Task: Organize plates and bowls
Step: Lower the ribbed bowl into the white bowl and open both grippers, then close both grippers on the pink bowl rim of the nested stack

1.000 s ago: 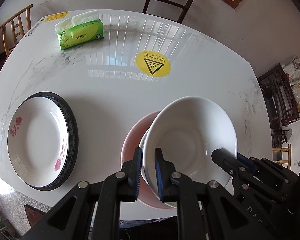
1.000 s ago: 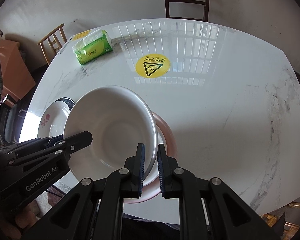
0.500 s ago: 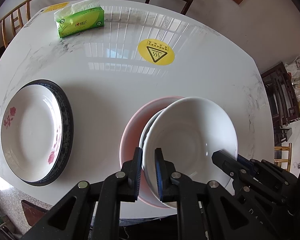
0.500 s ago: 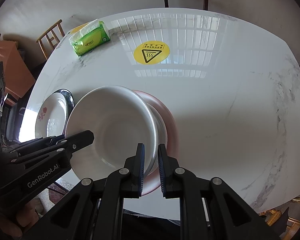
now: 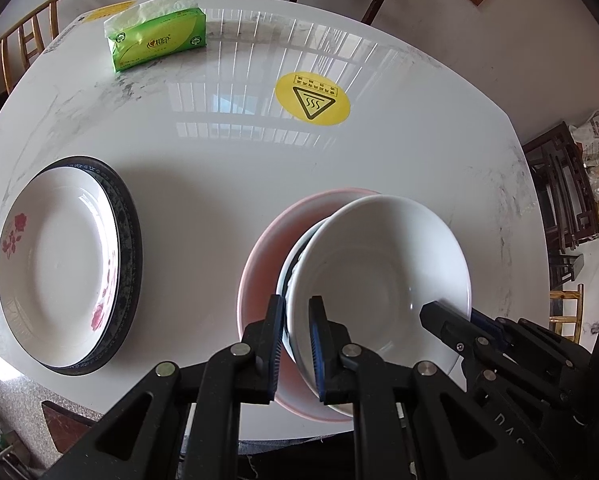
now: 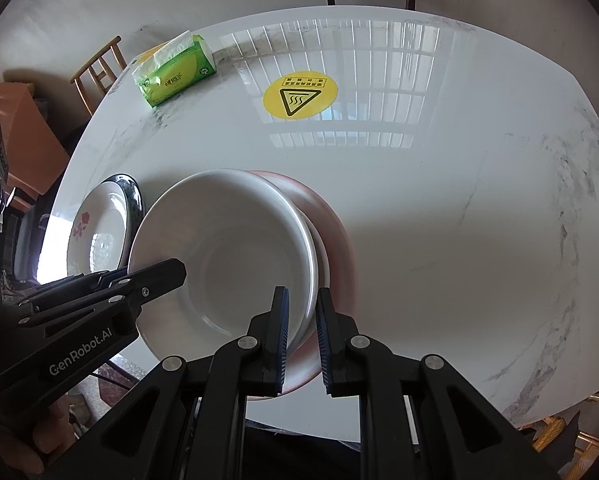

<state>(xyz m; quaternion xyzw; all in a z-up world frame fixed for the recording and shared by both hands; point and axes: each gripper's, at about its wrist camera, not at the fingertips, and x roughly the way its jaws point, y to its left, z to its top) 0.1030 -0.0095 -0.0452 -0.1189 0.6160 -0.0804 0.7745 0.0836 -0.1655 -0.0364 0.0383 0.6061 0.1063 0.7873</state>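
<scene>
Your left gripper and right gripper each pinch opposite rims of the glossy white ceramic bowl, nearly closed, directly above the wide pink bowl.

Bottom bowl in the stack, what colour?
Pink bowl, clearest in the left wrist view.

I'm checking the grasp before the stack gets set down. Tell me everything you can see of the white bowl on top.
The white bowl is plain, glossy, ceramic-looking, wide and shallow, and empty. It tilts over a second white dish and the pink bowl. The left gripper and the right gripper each pinch its near rim, one on each side.
</scene>
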